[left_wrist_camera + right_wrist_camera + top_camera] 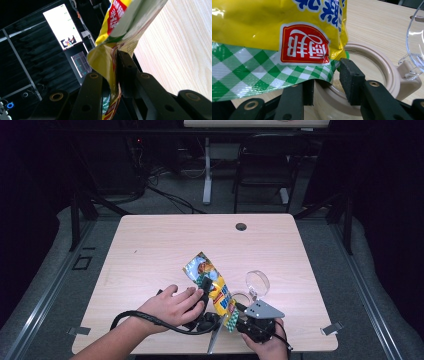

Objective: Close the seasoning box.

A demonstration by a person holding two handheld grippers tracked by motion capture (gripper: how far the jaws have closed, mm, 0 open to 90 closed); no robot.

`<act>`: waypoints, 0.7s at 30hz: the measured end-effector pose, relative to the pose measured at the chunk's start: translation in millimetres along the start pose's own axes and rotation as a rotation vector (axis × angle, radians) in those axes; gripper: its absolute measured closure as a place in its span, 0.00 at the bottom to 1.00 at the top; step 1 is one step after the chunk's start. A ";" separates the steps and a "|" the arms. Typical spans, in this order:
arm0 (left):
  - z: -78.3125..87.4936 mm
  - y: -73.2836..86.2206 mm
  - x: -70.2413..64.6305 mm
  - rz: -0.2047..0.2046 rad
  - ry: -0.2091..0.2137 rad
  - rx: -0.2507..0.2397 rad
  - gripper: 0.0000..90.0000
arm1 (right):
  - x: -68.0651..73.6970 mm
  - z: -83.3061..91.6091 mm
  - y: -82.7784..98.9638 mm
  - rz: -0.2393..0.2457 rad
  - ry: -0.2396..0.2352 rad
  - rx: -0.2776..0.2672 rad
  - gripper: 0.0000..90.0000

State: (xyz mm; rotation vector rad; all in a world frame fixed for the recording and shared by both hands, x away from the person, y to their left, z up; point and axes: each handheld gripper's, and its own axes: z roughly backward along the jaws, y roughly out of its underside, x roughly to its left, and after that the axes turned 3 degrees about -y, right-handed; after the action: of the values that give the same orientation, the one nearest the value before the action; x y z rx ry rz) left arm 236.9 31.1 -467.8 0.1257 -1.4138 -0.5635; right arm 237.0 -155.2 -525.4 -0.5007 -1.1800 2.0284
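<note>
Packet (117, 30) pinched between left hand-held gripper (113, 75) pads, over jar (372, 72).

Dark lab bay, one lit wooden table in the middle.

Light wood table (150, 250) has rounded corners and a cable grommet hole (241, 226) near its far edge; metal clips (80, 331) sit at the near left and near right corners. Grey carpet floor (60, 285), with a rail running along each side of the table. Far side: black folding chair (265, 165) right of centre, white desk leg (207, 170) under a pale desktop (256, 123), loose cables (165, 192) on the floor. Walls and left and right edges are black and unlit. Left gripper view shows a bright monitor (62, 26) with a dimmer screen (80, 63) below it, on dark framing.
</note>
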 end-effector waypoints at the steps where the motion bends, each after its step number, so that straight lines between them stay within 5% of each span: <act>1: 0.1 -0.1 0.1 -0.001 -0.001 0.000 0.91 | 0.1 0.0 0.0 0.001 0.001 0.000 0.72; 20: -0.3 -1.5 2.2 0.023 -0.017 -0.029 0.92 | 0.4 -0.7 0.5 0.003 0.006 -0.003 0.72; 21: 0.3 -1.8 3.4 0.001 -0.017 -0.018 0.92 | 0.4 -0.7 0.5 0.003 0.006 -0.003 0.72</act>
State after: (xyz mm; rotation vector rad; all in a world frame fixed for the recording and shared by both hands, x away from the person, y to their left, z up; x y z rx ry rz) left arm 236.2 28.1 -465.5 0.1057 -1.4248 -0.5772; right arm 237.0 -154.7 -526.2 -0.5101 -1.1798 2.0260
